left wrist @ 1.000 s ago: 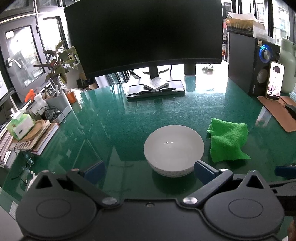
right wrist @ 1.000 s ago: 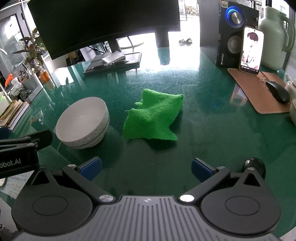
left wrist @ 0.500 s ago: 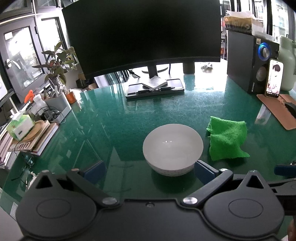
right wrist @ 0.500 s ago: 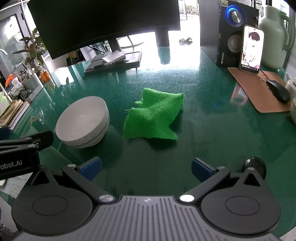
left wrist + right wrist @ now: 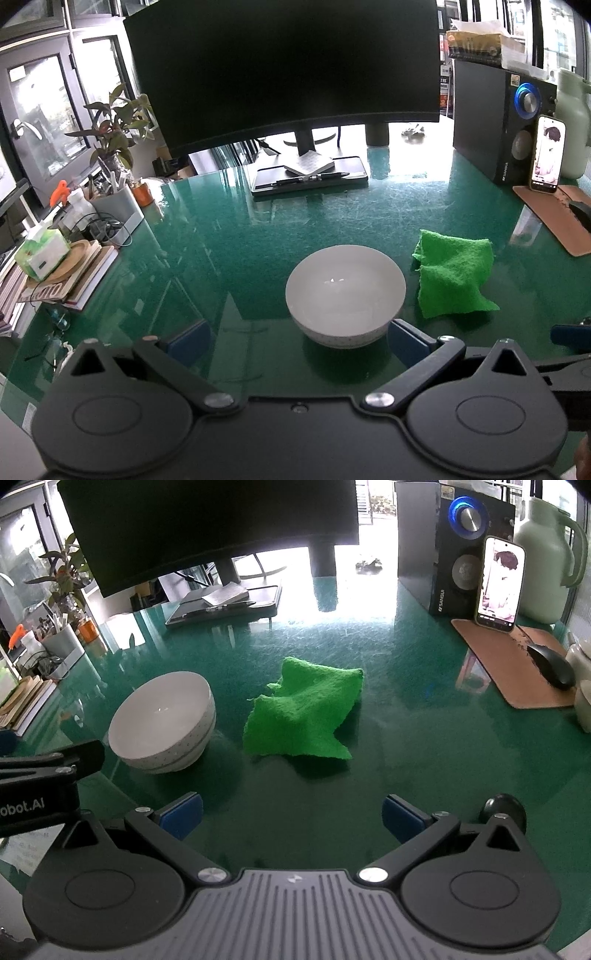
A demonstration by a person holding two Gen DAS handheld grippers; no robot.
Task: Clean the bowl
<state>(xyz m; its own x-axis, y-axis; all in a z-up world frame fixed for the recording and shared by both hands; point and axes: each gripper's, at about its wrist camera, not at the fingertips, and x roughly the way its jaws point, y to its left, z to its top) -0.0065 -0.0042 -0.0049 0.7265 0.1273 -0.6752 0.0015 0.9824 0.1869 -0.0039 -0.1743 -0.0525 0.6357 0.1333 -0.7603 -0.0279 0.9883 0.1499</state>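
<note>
A white bowl (image 5: 345, 291) stands upright on the green glass desk, just ahead of my left gripper (image 5: 297, 338), which is open and empty; its right pad is close beside the bowl's near right side. The bowl also shows in the right wrist view (image 5: 164, 722). A crumpled green cloth (image 5: 304, 714) lies to the right of the bowl, ahead of my right gripper (image 5: 291, 816), which is open and empty, short of the cloth. The cloth shows in the left wrist view (image 5: 454, 271) too.
A large monitor (image 5: 284, 70) and a tablet stand (image 5: 310, 177) stand at the back. A speaker (image 5: 454, 546), phone (image 5: 498, 585), jug (image 5: 546, 557), mouse pad (image 5: 513, 664) and mouse (image 5: 552, 666) sit at right. A plant (image 5: 114, 147), tissue box (image 5: 42, 254) and books (image 5: 62, 284) sit at left.
Both grippers have barely moved; the views have shifted very slightly. The bowl and cloth lie where they were, and both grippers stay open.
</note>
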